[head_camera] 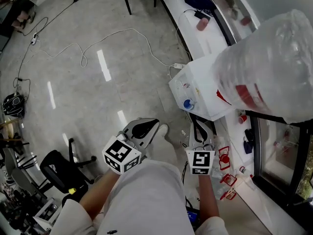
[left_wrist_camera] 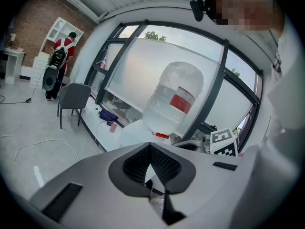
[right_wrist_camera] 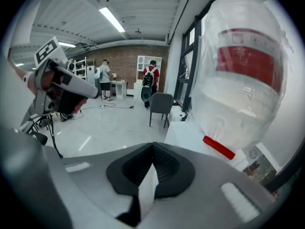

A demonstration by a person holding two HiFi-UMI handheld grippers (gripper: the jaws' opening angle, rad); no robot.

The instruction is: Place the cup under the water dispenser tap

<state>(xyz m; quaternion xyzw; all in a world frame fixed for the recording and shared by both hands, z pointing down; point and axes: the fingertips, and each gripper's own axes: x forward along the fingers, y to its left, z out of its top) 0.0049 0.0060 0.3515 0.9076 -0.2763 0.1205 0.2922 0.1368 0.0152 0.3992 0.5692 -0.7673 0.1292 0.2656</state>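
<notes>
My left gripper (left_wrist_camera: 150, 152) is matt grey plastic, and its pads (left_wrist_camera: 167, 166) are ribbed and black. The water bottle (right_wrist_camera: 243, 94) is clear plastic under crinkled, glossy film. The dispenser (head_camera: 205, 84) looks like smooth white plastic. The floor (head_camera: 98, 106) is polished and shiny.

Grey left gripper (head_camera: 152, 123) and right gripper (head_camera: 198, 125) — black-and-white marker cubes (head_camera: 122, 155), white sleeves (head_camera: 66, 217).

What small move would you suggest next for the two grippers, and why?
Probably open the right gripper first. Both it and the left gripper are shut on nothing and held near the body, so nothing is in hand yet, while the blue tap on the water dispenser waits ahead.
</notes>
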